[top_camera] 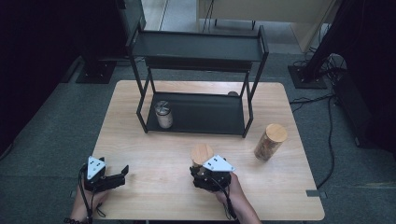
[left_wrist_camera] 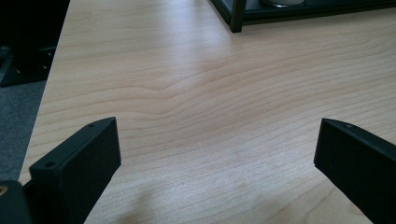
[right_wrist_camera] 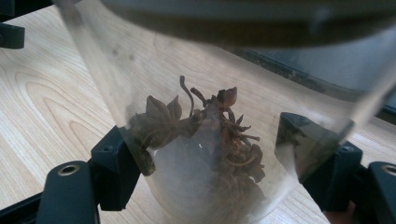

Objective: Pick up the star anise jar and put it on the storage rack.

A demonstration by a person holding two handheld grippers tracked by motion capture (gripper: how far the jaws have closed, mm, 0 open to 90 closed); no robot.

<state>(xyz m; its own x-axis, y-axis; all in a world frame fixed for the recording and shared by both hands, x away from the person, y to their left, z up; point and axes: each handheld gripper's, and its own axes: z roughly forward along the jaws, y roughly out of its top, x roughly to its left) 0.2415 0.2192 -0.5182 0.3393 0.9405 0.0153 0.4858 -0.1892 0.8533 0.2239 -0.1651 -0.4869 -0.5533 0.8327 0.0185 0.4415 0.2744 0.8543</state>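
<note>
A black rack [top_camera: 196, 112] holds a small jar [top_camera: 164, 114]; a cork-lidded jar [top_camera: 270, 142] stands nearby.

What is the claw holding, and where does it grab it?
The right claw grips a clear glass jar with a wooden lid by its lower body; the left claw holds nothing.

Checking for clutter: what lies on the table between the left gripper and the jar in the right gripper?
Nothing: bare table between the left gripper and the jar, in the high view.

Left tool [top_camera: 122, 171]: black body, grey three-cornered plate, black cable | Right tool [top_camera: 200, 169]: likewise; round screw holes | Left wrist: dark band
</note>
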